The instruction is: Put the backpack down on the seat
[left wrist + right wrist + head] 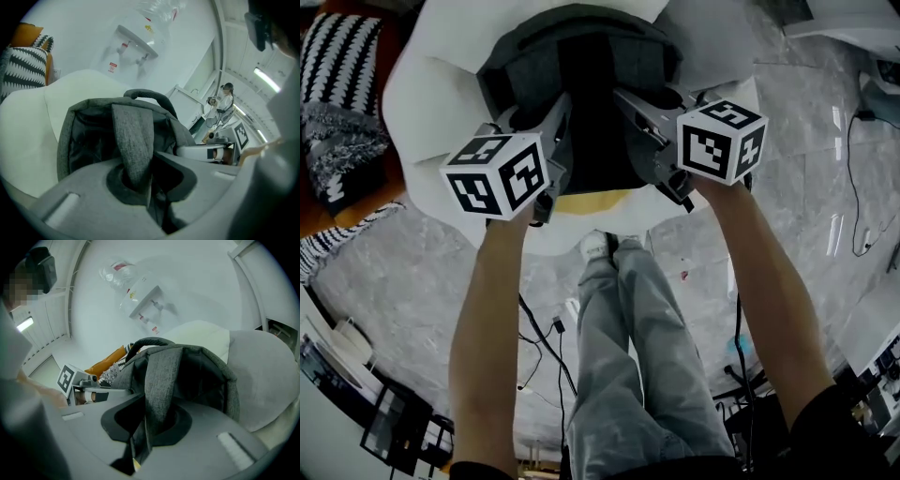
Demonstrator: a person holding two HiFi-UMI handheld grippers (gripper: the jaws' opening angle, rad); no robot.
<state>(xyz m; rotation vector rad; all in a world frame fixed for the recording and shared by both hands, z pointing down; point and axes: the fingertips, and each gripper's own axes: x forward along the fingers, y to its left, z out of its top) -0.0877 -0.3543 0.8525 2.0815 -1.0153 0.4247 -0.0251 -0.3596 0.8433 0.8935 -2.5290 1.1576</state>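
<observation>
Grey backpack (592,103), white seat (422,108) — black-white zigzag cushion (342,56)

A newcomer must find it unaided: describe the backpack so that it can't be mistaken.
Find the big white armchair. Over its seat is the backpack, one shoulder strap clamped in the left gripper, the other in the right gripper. Unlike the black-and-white zigzag cushion beside the chair, it is plain dark grey fabric with a curved top handle.

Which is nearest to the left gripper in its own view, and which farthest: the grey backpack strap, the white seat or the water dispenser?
1. backpack strap: centre, clamped between the jaws.
2. white seat: just behind, at left.
3. water dispenser: top, against the far wall.
</observation>
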